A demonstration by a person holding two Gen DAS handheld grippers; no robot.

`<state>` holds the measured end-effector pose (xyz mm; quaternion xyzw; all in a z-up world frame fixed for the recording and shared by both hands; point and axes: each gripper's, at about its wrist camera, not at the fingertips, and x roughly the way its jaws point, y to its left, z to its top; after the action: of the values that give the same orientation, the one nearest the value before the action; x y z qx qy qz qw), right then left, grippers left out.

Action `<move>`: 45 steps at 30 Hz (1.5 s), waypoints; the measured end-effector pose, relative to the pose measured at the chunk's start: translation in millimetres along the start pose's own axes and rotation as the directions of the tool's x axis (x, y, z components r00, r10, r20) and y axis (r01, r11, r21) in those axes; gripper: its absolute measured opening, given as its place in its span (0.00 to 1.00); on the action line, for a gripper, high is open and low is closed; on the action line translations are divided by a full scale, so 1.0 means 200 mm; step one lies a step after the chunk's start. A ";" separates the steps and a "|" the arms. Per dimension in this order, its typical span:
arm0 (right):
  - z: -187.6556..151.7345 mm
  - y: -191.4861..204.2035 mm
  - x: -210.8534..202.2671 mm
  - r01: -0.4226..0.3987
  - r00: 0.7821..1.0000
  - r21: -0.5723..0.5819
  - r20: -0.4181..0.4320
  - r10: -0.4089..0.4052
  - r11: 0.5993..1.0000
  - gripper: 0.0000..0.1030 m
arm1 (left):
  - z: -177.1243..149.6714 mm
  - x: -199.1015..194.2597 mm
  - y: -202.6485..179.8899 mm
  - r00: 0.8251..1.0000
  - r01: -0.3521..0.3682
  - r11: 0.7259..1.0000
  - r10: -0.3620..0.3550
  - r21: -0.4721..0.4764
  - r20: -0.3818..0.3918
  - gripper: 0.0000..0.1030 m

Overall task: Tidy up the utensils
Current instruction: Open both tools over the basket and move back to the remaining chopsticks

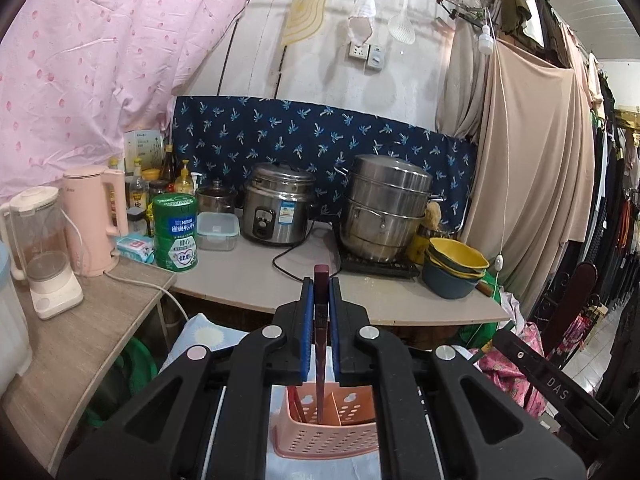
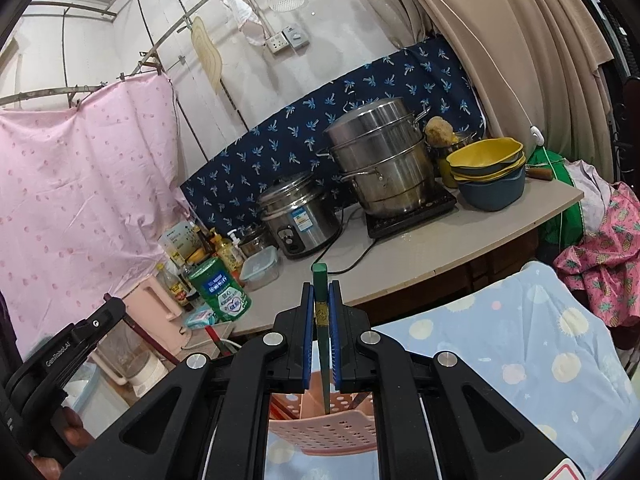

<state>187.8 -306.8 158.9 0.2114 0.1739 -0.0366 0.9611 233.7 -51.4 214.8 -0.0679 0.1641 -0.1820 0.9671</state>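
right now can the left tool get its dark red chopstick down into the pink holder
Probably yes: the left tool grips the dark red chopstick upright, its tip already over the pink holder, with nothing between them.

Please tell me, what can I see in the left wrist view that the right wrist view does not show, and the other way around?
Only the left wrist view: the left gripper shut on a dark red chopstick, and a rack of hanging clothes.

Only the right wrist view: the right gripper shut on a green chopstick, and the wide blue patterned cloth.

Both: the pink utensil basket under the fingers, the rice cooker, the steamer pot.
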 end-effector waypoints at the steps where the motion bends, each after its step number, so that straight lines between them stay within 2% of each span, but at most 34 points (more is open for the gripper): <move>1: -0.01 0.01 0.01 0.001 1.000 -0.005 -0.009 -0.001 1.000 0.08 | -0.01 0.00 0.00 1.000 -0.003 1.000 0.003 -0.001 -0.001 0.07; 2: -0.02 0.01 0.01 0.000 1.000 -0.008 -0.018 0.000 1.000 0.08 | -0.01 -0.01 0.00 1.000 -0.009 1.000 0.009 -0.001 0.002 0.08; 5: -0.03 0.02 -0.02 0.004 1.000 0.003 -0.012 -0.004 1.000 0.17 | -0.01 -0.02 0.00 1.000 -0.022 1.000 0.022 -0.004 -0.009 0.26; 6: -0.03 0.02 -0.03 0.001 1.000 0.008 -0.010 -0.001 1.000 0.21 | -0.02 -0.03 0.00 1.000 -0.025 1.000 0.025 -0.008 -0.009 0.29; 7: -0.03 0.02 -0.04 -0.002 1.000 0.011 -0.009 0.002 1.000 0.24 | -0.01 -0.04 0.01 1.000 -0.025 1.000 0.025 -0.011 -0.009 0.29; 17: -0.07 0.04 -0.23 -0.026 1.000 0.024 -0.012 0.027 0.999 0.25 | -0.07 -0.18 0.01 0.999 -0.018 1.000 0.017 -0.017 -0.050 0.37; 25: -0.31 -0.03 -0.44 0.005 0.995 0.017 -0.100 -0.003 1.000 0.26 | -0.31 -0.30 -0.01 0.986 -0.005 1.000 0.008 0.017 -0.164 0.37; 31: -0.58 -0.12 -0.59 0.049 0.979 0.019 -0.198 -0.044 0.999 0.26 | -0.58 -0.38 -0.04 0.962 0.002 1.000 0.004 0.025 -0.274 0.37; 36: -0.80 -0.18 -0.67 0.087 0.955 -0.003 -0.284 -0.085 0.996 0.26 | -0.83 -0.44 -0.04 0.931 0.009 1.000 0.000 0.021 -0.366 0.37; 39: -0.93 -0.19 -0.69 0.106 0.937 -0.040 -0.332 -0.113 0.994 0.26 | -0.97 -0.47 -0.04 0.907 0.012 0.999 0.002 0.030 -0.422 0.37; 45: -1.22 -0.22 -0.70 0.124 0.883 -0.080 -0.445 -0.147 0.989 0.26 | -1.25 -0.51 -0.03 0.849 0.002 0.999 0.026 0.052 -0.527 0.37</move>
<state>-26.8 -245.5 -17.9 0.1776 0.4067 -0.0496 0.8948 57.0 -36.4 11.0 0.0102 0.4190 -0.1917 0.8875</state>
